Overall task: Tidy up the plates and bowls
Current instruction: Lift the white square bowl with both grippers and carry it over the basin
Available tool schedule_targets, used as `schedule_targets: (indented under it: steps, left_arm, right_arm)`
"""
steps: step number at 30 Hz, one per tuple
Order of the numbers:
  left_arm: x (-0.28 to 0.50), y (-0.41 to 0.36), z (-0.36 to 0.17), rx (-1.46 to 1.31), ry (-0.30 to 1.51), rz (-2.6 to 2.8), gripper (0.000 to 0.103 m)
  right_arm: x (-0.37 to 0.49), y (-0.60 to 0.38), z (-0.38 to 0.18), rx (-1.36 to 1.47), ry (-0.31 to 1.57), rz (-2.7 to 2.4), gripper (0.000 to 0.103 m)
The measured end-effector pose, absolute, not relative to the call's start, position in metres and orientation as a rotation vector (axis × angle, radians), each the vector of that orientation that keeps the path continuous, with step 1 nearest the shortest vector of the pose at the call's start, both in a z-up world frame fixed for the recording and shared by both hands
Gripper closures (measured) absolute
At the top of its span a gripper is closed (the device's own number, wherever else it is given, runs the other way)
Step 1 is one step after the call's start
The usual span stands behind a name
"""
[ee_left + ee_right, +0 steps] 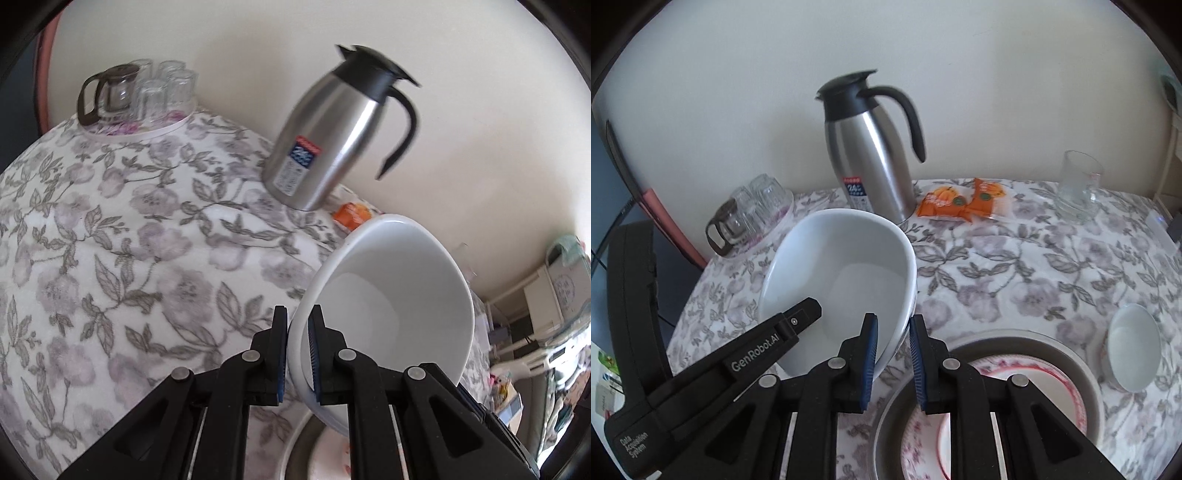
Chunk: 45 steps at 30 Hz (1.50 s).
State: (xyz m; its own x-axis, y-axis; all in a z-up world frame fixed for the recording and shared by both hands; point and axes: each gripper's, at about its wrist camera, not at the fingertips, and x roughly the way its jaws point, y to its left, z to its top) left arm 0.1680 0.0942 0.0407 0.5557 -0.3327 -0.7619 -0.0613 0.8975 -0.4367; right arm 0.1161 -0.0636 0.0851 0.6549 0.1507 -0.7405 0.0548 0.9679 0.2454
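My left gripper (298, 360) is shut on the rim of a large white bowl (391, 295) and holds it tilted above the table. In the right wrist view the same bowl (842, 280) hangs at centre left, with the left gripper (798, 321) reaching in from the lower left. My right gripper (893, 363) straddles the bowl's near rim with a gap still showing between the pads. Below it a grey tray (1082, 373) holds a pink-patterned plate (1060, 384). A small white bowl (1134, 347) sits to the tray's right.
A steel thermos jug (875, 158) stands at the back by the wall. Orange snack packets (964, 201) and a clear glass (1076, 188) lie to its right. A glass teapot with several upturned glasses (750, 214) sits on a tray at the back left. A floral cloth (1015, 273) covers the table.
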Motion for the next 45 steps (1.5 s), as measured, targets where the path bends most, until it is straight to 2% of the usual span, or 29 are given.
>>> schedule_targets:
  steps: [8,21,45]
  left_arm:
    - [0.142,0.062,0.063,-0.345,0.954,-0.205,0.091]
    - [0.107,0.029,0.069,-0.267,0.942,-0.235,0.091]
    - [0.081,-0.029,0.078,-0.201,0.940,-0.254,0.090]
  right_arm:
    - [0.082,-0.088,0.094,0.291,0.815,0.047,0.084]
    - [0.037,-0.118,0.086,0.325,0.777,0.029,0.084]
    - [0.007,-0.166,0.089,0.326,0.761,-0.006,0.084]
